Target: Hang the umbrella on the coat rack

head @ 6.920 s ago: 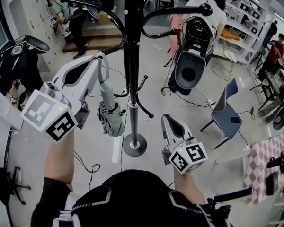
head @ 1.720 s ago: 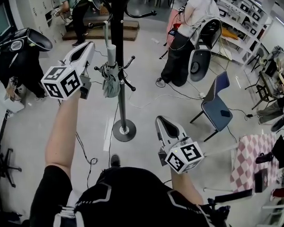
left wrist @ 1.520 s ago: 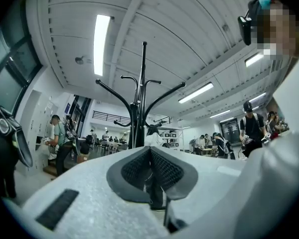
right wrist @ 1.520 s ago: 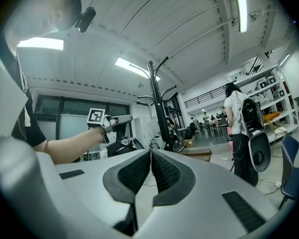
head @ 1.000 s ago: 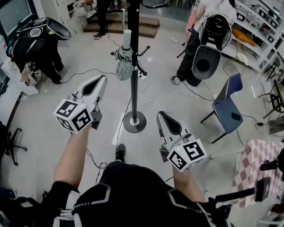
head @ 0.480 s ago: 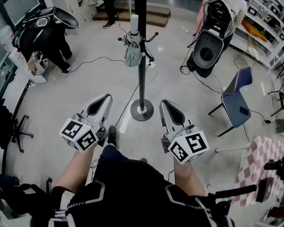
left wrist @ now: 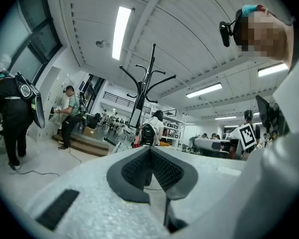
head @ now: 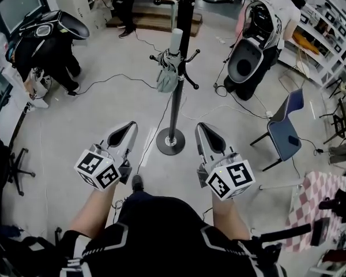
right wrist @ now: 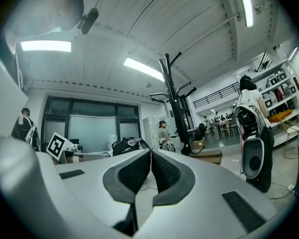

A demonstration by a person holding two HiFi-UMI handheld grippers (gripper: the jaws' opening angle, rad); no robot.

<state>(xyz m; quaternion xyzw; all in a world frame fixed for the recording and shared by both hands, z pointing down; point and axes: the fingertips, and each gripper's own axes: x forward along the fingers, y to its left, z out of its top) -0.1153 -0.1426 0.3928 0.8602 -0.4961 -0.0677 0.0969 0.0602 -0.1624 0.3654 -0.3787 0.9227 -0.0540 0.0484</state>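
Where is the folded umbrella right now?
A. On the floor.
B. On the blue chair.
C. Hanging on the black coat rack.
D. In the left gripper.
C: the umbrella hangs from a low hook of the coat rack, apart from the left gripper and right gripper, both shut and empty.

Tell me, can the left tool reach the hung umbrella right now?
Probably not: the left tool, shut and empty, sits near the person, well short of the umbrella on the coat rack. Nothing blocks the way.
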